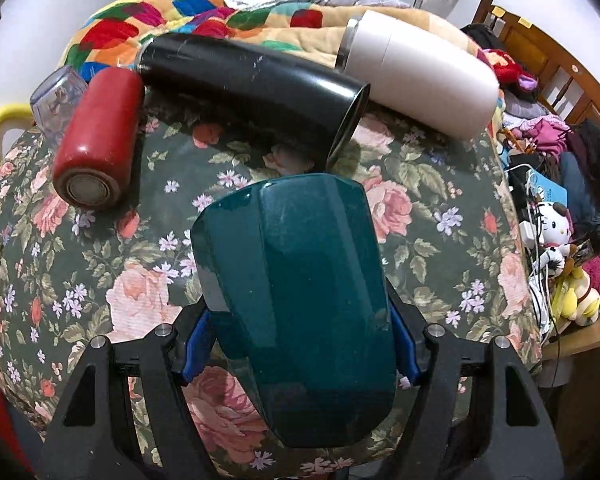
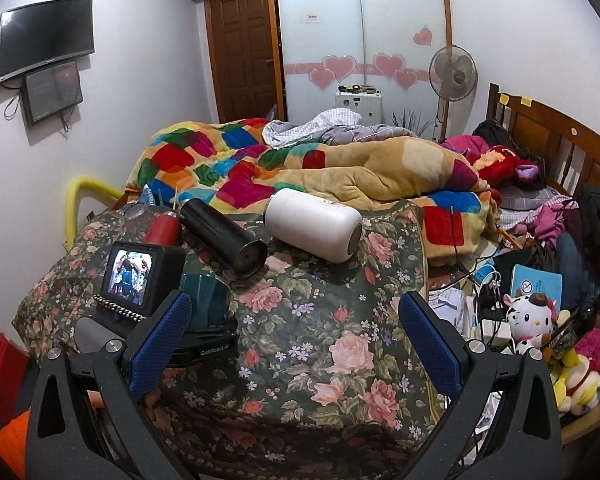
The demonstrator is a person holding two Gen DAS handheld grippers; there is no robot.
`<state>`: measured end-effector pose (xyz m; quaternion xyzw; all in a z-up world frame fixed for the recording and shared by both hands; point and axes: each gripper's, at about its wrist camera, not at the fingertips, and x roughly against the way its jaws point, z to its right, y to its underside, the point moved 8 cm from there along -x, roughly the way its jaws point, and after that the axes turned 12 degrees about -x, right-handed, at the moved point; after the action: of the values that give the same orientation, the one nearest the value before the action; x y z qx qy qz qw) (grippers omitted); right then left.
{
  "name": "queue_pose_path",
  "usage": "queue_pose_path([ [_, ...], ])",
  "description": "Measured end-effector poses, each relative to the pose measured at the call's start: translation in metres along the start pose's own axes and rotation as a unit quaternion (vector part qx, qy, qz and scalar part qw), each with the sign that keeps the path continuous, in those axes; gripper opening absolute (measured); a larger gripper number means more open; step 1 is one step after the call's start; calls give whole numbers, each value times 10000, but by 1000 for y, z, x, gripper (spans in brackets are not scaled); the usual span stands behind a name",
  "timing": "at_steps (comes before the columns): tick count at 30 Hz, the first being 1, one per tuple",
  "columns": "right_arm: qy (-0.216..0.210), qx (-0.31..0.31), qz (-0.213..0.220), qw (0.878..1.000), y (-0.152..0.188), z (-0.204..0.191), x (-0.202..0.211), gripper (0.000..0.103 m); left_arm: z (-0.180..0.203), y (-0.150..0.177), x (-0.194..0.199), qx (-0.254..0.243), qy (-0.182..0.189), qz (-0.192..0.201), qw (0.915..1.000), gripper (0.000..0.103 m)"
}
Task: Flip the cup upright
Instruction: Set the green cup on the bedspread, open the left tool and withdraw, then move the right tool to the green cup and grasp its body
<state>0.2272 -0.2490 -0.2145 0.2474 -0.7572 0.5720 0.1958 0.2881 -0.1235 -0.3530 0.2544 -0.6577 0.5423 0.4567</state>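
A dark teal faceted cup (image 1: pixel 296 300) is clamped between the blue pads of my left gripper (image 1: pixel 300 344), its closed base pointing away from the camera, over the floral cloth (image 1: pixel 440 248). In the right wrist view the same cup (image 2: pixel 204 298) shows at left, partly hidden behind the left gripper's camera body (image 2: pixel 134 280). My right gripper (image 2: pixel 294 344) is open and empty above the floral cloth (image 2: pixel 320 340), to the right of the cup.
On their sides behind lie a black tumbler (image 1: pixel 256 80) (image 2: pixel 224 236), a white tumbler (image 1: pixel 420 74) (image 2: pixel 314 224), a red bottle (image 1: pixel 98 140) (image 2: pixel 162 228) and a clear glass (image 1: pixel 54 98). A patchwork quilt (image 2: pixel 300 168) lies behind. Toys and cables (image 2: pixel 532 320) crowd the right.
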Motion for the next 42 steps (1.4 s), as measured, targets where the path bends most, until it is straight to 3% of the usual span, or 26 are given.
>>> queue_pose_path([
  [11, -13, 43, -66, 10000, 3, -6, -3, 103, -1, 6, -1, -80, 49, -52, 9999, 77],
  [16, -38, 128, -83, 9999, 5, -14, -2, 103, -1, 14, 17, -152, 145, 12, 9998, 78],
  [23, -48, 271, -87, 9996, 10, -29, -3, 103, -15, 21, 72, -155, 109, 483, 9987, 82],
  [29, -105, 381, -196, 9990, 16, -47, -17, 103, -64, 31, 119, 263, -371, 983, 9941, 83],
  [35, -281, 301, -653, 9970, 29, -63, -52, 103, -115, 48, 146, 521, -1083, 1296, 9843, 83],
  [42, -407, 135, -1629, 9857, 57, -75, -116, 98, -136, 64, 145, 792, -1100, 1349, 9815, 83],
])
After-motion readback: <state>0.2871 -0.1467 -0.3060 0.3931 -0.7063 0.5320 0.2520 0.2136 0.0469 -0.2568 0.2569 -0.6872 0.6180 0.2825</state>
